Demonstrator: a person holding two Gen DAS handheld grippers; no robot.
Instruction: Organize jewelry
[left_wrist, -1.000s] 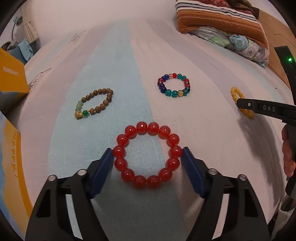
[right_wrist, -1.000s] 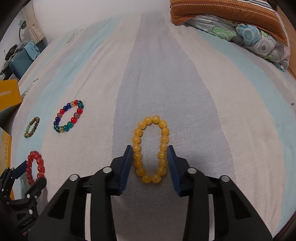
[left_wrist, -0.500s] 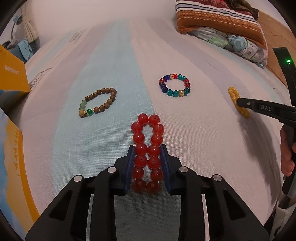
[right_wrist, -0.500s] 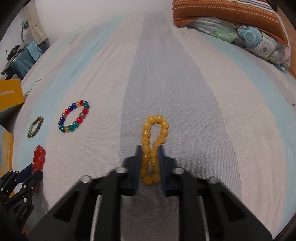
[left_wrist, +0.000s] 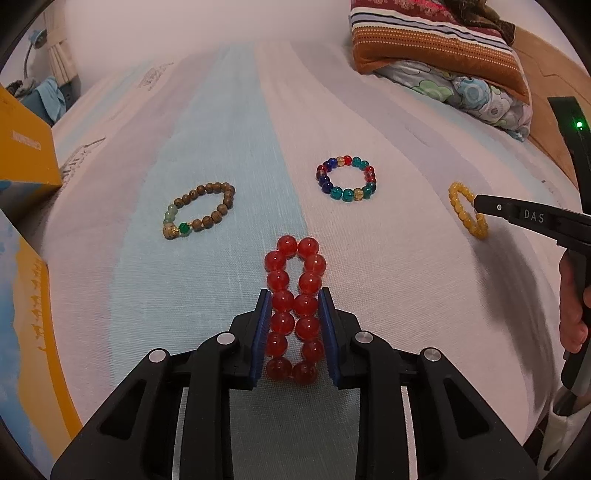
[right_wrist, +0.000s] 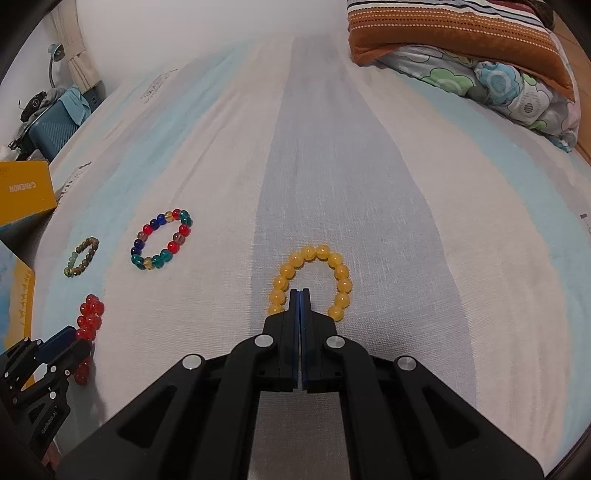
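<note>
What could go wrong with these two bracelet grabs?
1. The right gripper is shut flat with nothing between its pads; the yellow bead bracelet curves around its tips, so lifting would likely leave it on the bedsheet.
2. The left gripper squeezes the red bead bracelet into two rows; round beads might pop out when raised.

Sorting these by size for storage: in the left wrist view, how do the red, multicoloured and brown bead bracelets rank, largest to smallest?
1. red bracelet, though it lies nearest the camera and is squeezed long.
2. brown bracelet and multicoloured bracelet: the brown loop looks slightly wider, but too close to rank.
</note>
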